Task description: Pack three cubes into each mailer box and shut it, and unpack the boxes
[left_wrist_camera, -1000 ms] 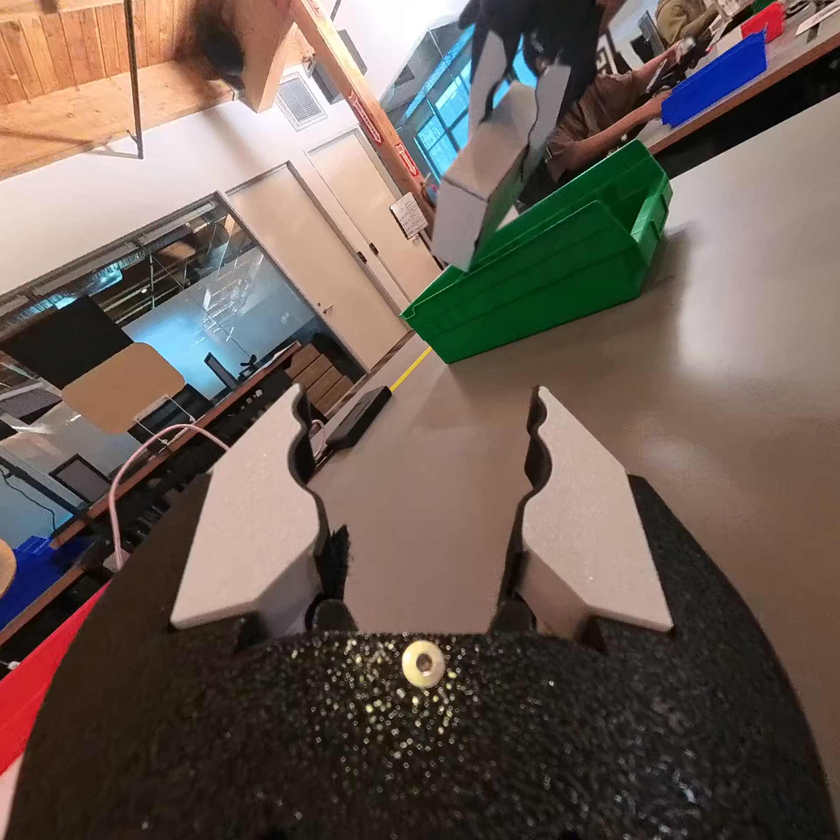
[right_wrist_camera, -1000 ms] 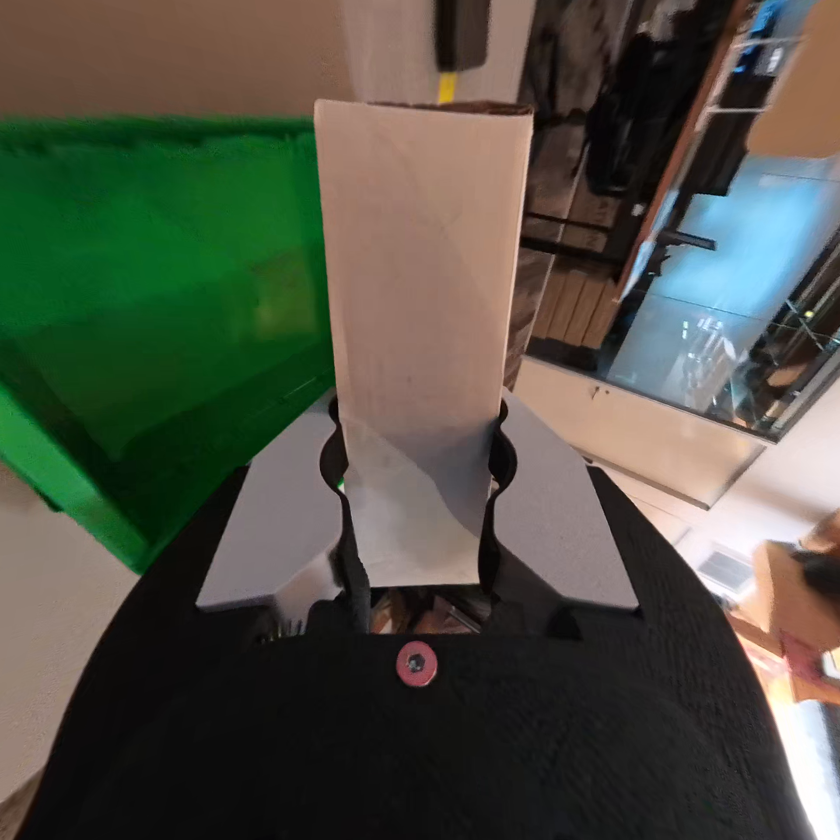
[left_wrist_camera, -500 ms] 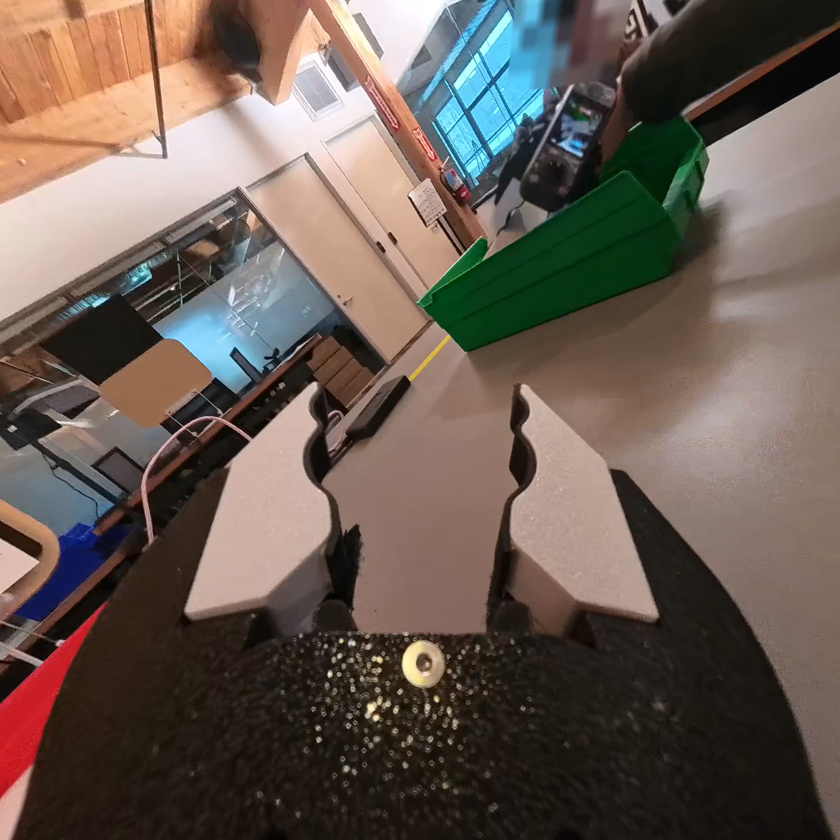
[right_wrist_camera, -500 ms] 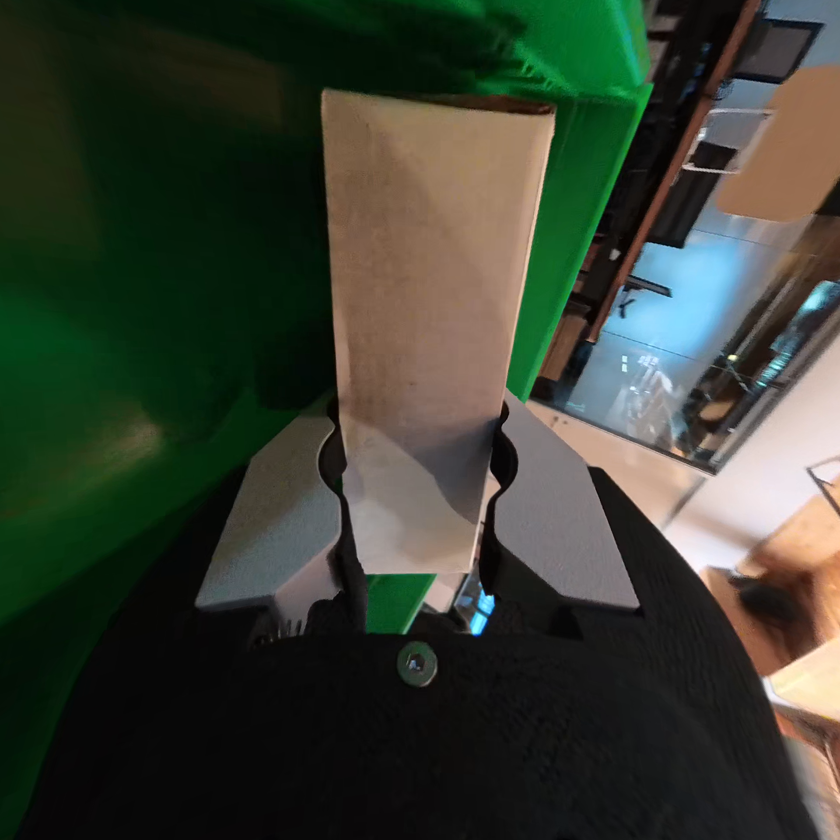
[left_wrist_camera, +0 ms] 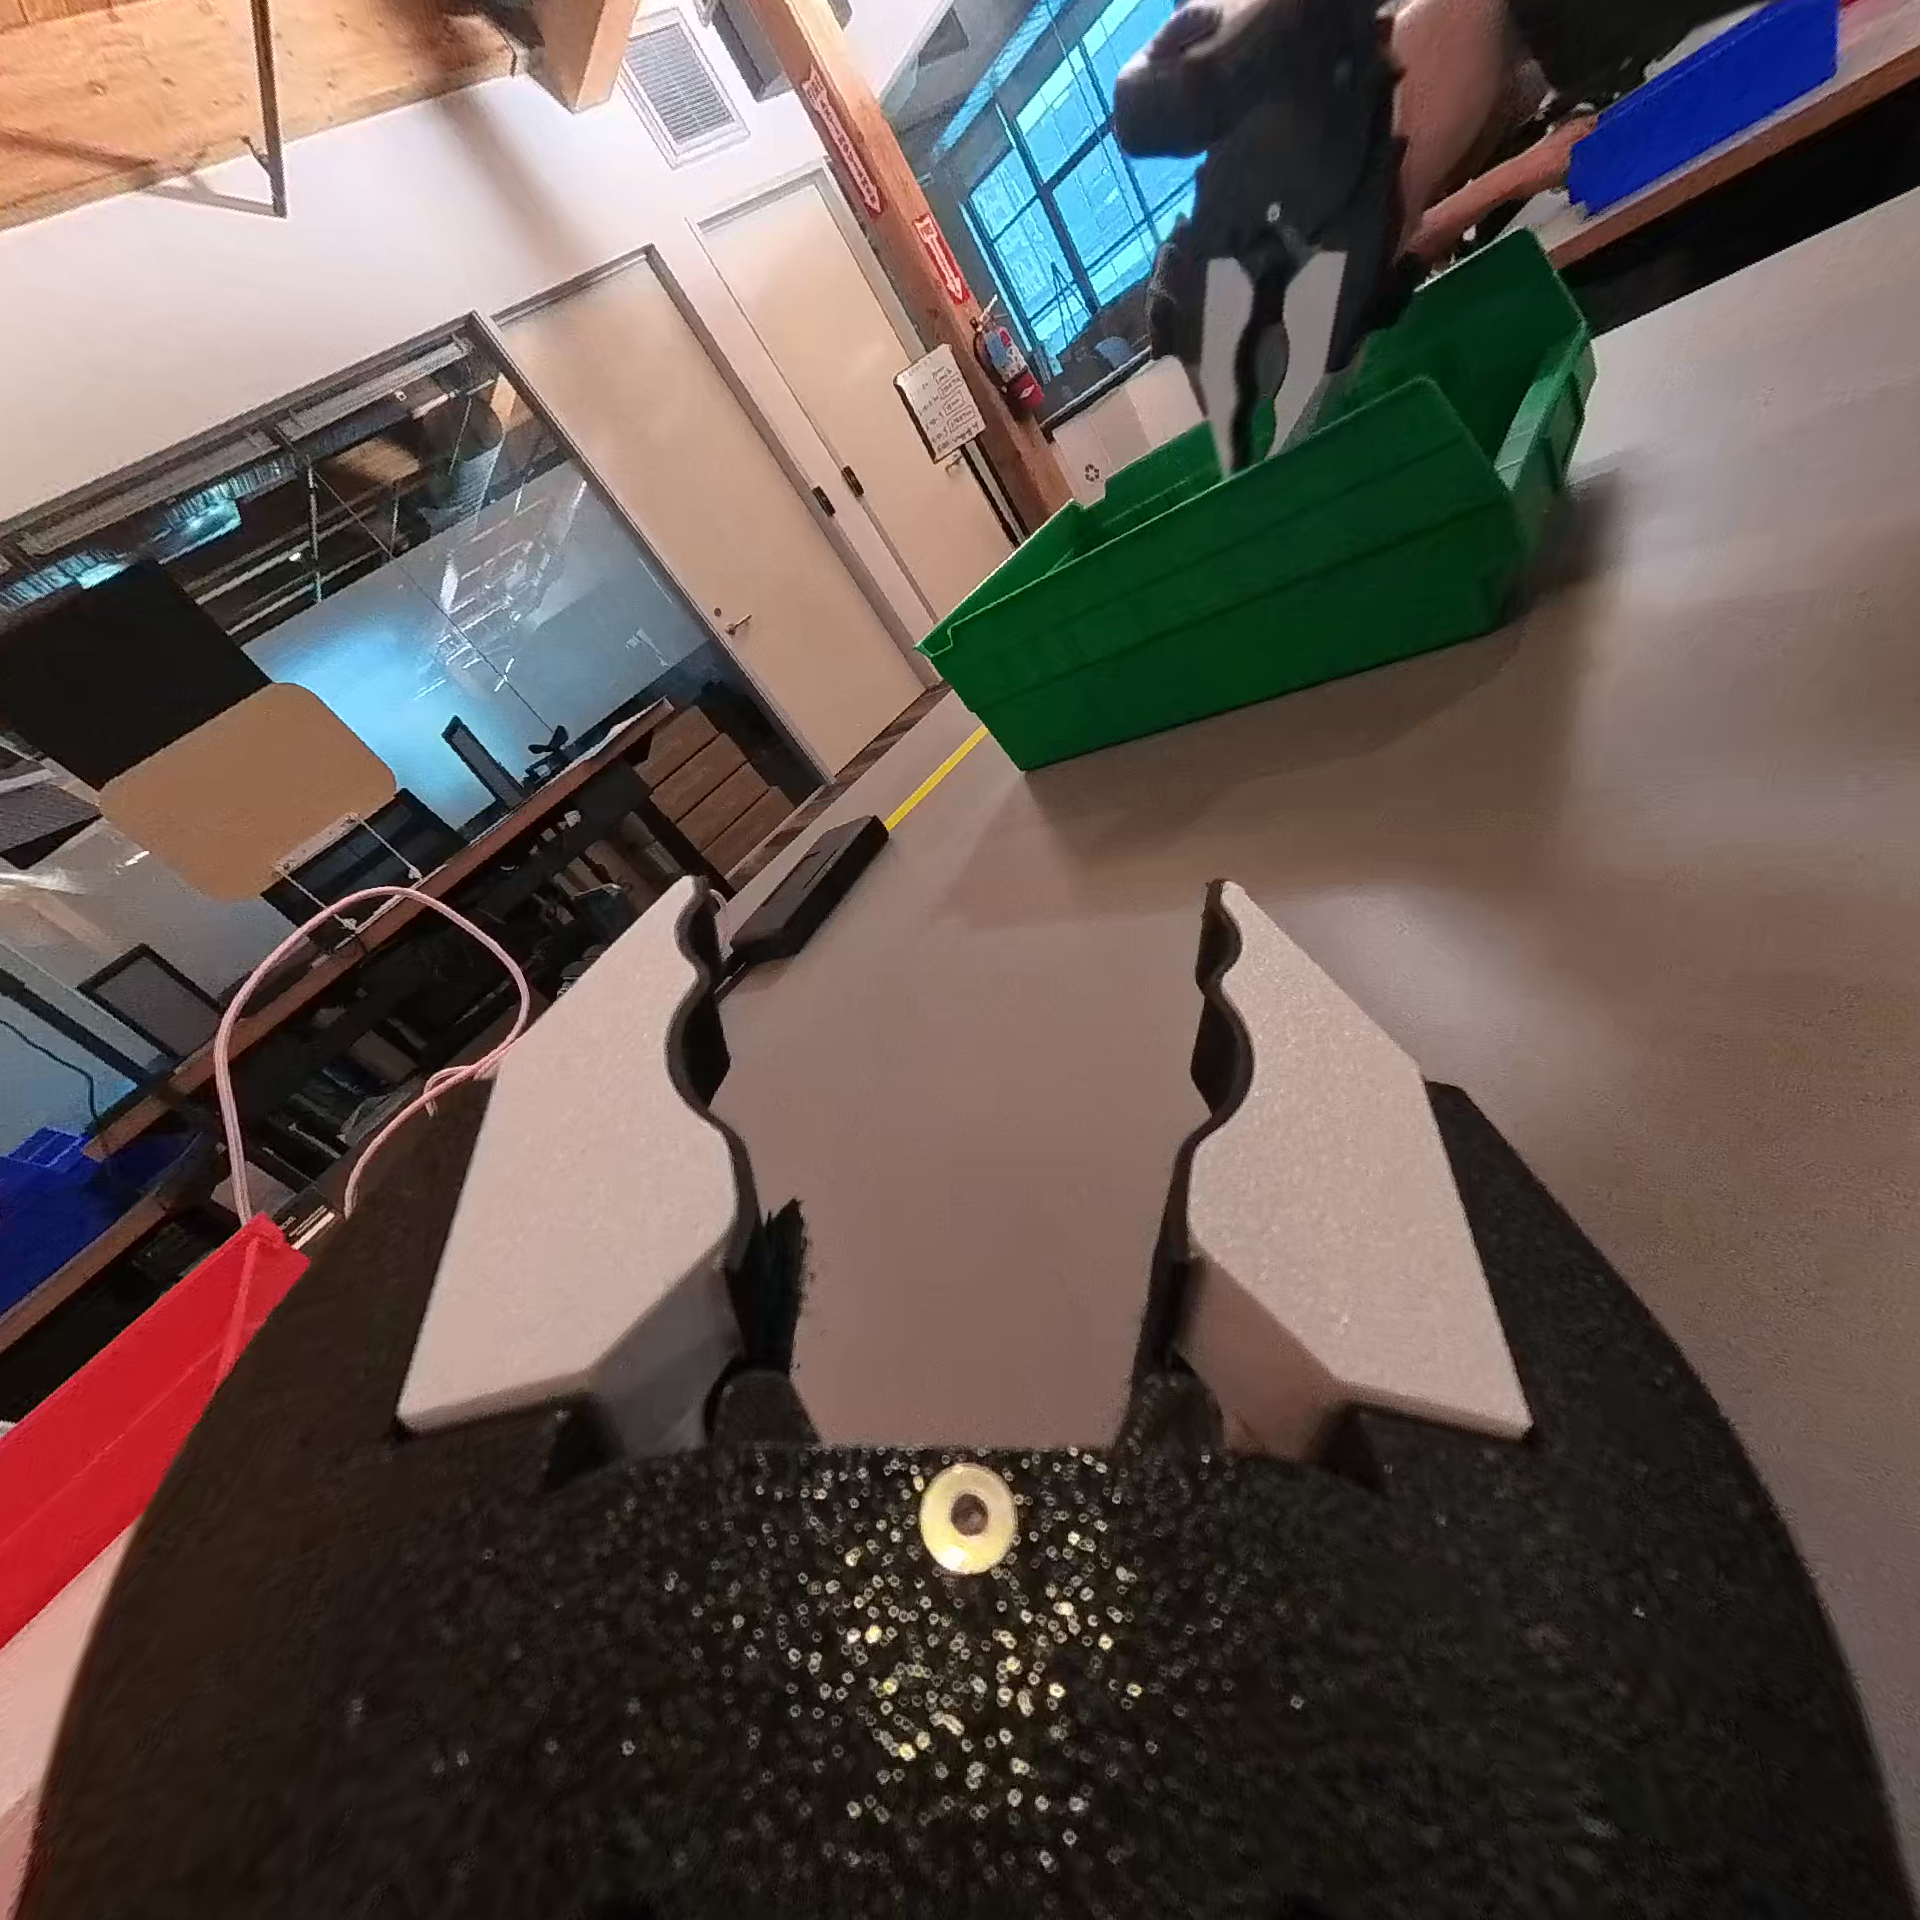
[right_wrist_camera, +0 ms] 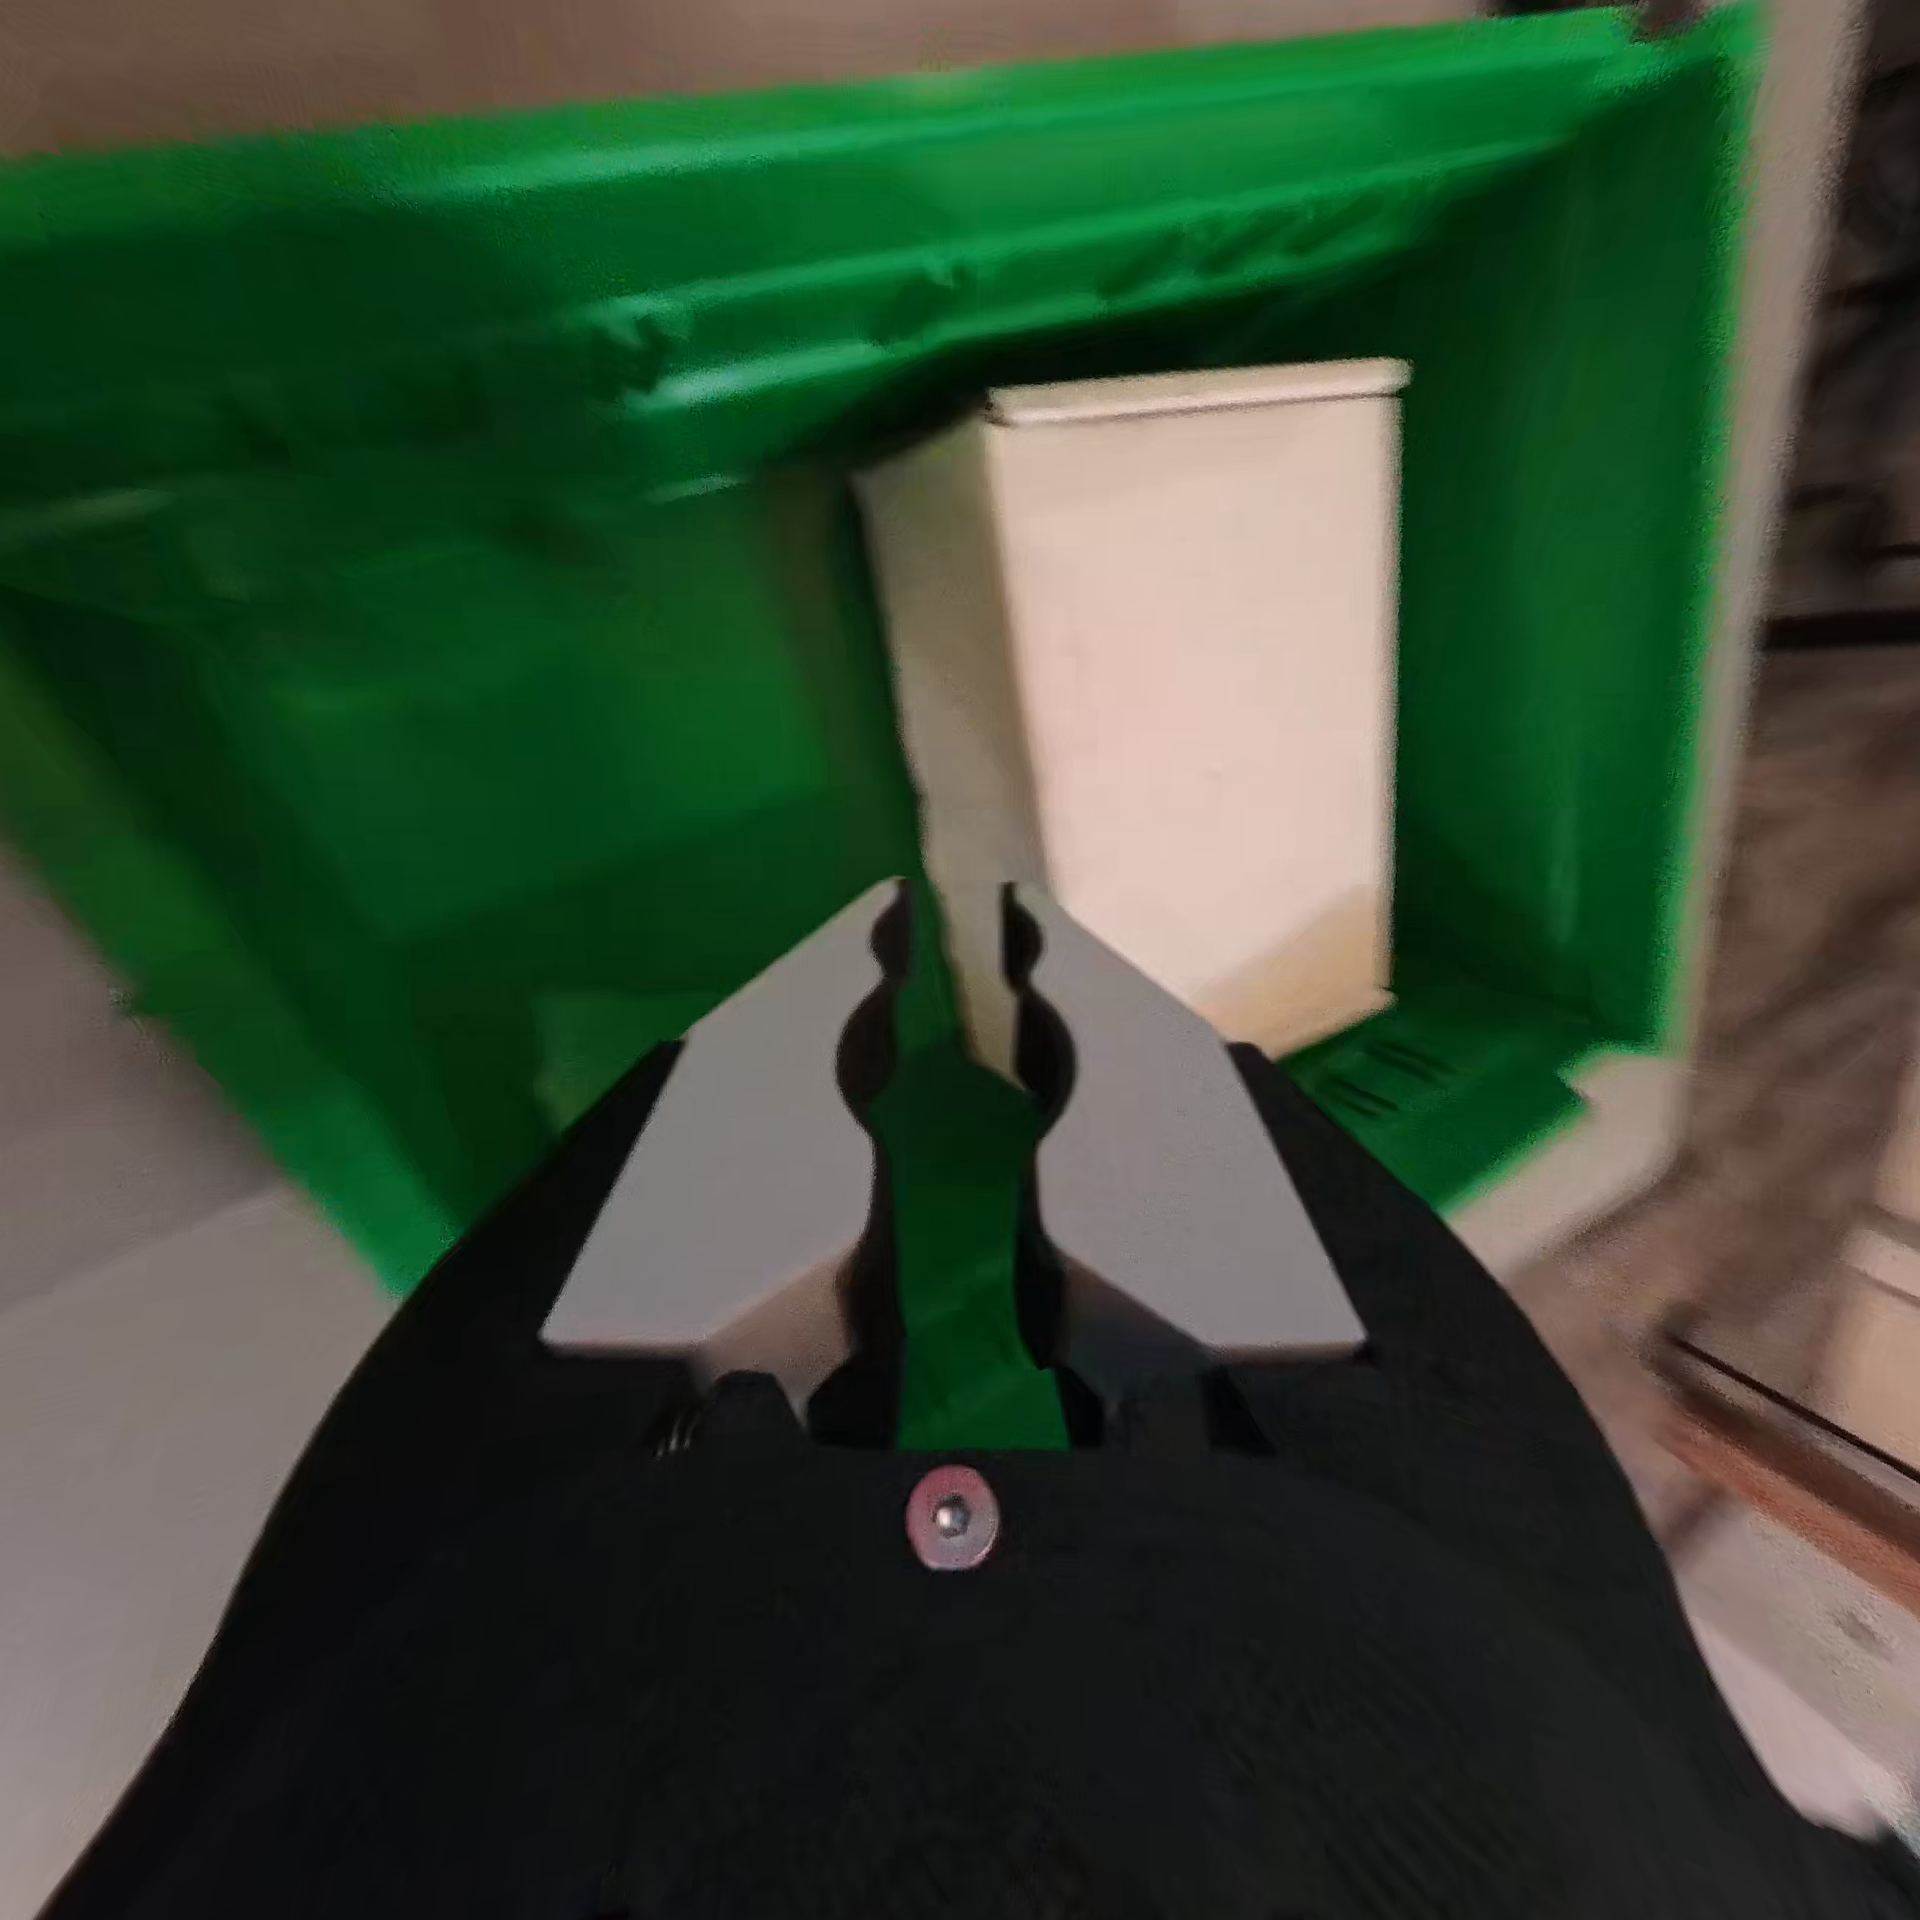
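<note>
The white mailer box (right_wrist_camera: 1195, 675) lies shut inside the green bin (right_wrist_camera: 520, 468), against its right wall. My right gripper (right_wrist_camera: 953, 885) hovers over the bin just short of the box. Its jaws stand a narrow gap apart with nothing between them; green shows through the gap. The left wrist view shows the same gripper (left_wrist_camera: 1259, 436) dipping into the green bin (left_wrist_camera: 1247, 623) with bare fingers. My left gripper (left_wrist_camera: 956, 888) is wide open and empty, low over the grey table (left_wrist_camera: 1455, 1039), well short of the bin. No cubes are in view.
A flat black device (left_wrist_camera: 805, 899) lies on the table near my left fingertip. A red object (left_wrist_camera: 135, 1382) sits at the lower left. A blue bin (left_wrist_camera: 1704, 114) stands on a far table, and a person's arm reaches near it. Tip to tip, the grippers are about 40 cm apart.
My right gripper held the white box upright, carried it into the green bin and let it go; its jaws are now narrow and bare. My left gripper narrowed slightly, then opened wide again.
</note>
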The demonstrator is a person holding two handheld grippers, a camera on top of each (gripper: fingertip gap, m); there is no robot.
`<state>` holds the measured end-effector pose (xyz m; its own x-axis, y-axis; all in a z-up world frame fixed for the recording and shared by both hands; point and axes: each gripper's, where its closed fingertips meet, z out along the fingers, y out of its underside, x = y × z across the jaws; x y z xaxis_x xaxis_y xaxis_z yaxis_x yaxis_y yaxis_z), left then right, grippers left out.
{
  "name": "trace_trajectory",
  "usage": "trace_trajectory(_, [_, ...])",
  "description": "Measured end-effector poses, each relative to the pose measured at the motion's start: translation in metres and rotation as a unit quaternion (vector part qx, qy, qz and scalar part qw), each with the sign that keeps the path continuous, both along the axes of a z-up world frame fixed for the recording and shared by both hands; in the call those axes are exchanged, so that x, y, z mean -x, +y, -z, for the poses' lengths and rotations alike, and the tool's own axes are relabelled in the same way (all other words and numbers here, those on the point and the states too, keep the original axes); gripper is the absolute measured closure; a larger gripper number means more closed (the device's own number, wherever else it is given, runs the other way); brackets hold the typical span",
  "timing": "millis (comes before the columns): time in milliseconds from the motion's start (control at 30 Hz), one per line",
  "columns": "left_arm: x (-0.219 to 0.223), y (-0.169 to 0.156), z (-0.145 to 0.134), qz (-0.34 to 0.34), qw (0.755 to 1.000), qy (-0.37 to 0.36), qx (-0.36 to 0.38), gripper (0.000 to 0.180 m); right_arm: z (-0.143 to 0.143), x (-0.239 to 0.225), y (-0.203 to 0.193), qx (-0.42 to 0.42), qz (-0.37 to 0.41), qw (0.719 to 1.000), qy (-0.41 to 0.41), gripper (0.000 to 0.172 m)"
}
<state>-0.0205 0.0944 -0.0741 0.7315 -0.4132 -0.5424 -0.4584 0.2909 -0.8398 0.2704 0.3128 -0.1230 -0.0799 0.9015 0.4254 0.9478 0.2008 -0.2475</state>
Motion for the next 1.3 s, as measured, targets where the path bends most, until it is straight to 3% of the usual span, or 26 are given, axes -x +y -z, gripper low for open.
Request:
trace_trajectory(33, [0.0, 0.0, 0.0, 0.0, 1.0, 0.001, 0.0, 0.09, 0.008, 0.001, -0.013, 0.047, -0.002, 0.999, -0.005, 0.17])
trace_trajectory(133, [0.0, 0.0, 0.001, 0.0, 1.0, 0.003, 0.001, 0.089, 0.038, -0.006, -0.02, 0.09, 0.011, 0.994, -0.06, 0.172])
trace_trajectory(200, [-0.001, 0.0, 0.002, 0.0, 1.0, 0.003, 0.002, 0.09, 0.049, -0.009, -0.001, 0.035, 0.013, 0.996, -0.086, 0.172])
trace_trajectory(300, [-0.001, 0.0, 0.003, 0.001, 1.0, 0.004, 0.005, 0.089, 0.047, 0.006, 0.025, -0.037, 0.038, 0.998, -0.031, 0.172])
trace_trajectory(500, [-0.003, -0.002, 0.004, 0.007, 1.0, 0.009, 0.008, 0.092, 0.047, 0.006, 0.049, -0.204, 0.062, 0.976, -0.034, 0.172])
trace_trajectory(600, [-0.004, -0.002, 0.005, 0.007, 1.0, 0.009, 0.014, 0.092, 0.022, 0.007, 0.051, -0.267, 0.071, 0.961, 0.002, 0.172])
trace_trajectory(767, [0.004, 0.004, 0.005, -0.014, 0.999, -0.014, 0.031, 0.091, -0.088, 0.04, 0.017, -0.336, 0.103, 0.91, 0.221, 0.172])
trace_trajectory(867, [0.007, 0.009, 0.012, -0.025, 0.998, -0.014, 0.055, 0.09, -0.137, 0.1, -0.041, -0.273, 0.058, 0.887, 0.368, 0.172])
trace_trajectory(933, [0.006, 0.009, 0.017, -0.029, 0.998, -0.001, 0.058, 0.091, -0.137, 0.155, -0.092, -0.166, -0.02, 0.885, 0.434, 0.172])
trace_trajectory(1000, [0.004, 0.008, 0.017, -0.028, 0.998, 0.006, 0.054, 0.092, -0.117, 0.199, -0.127, -0.064, -0.052, 0.877, 0.473, 0.172])
trace_trajectory(1067, [0.004, 0.008, 0.017, -0.027, 0.998, 0.003, 0.05, 0.094, -0.103, 0.232, -0.144, -0.014, -0.058, 0.845, 0.531, 0.163])
trace_trajectory(1300, [0.013, 0.01, 0.012, -0.031, 0.997, -0.044, 0.061, 0.092, -0.083, 0.267, -0.117, -0.101, -0.002, 0.737, 0.669, 0.113])
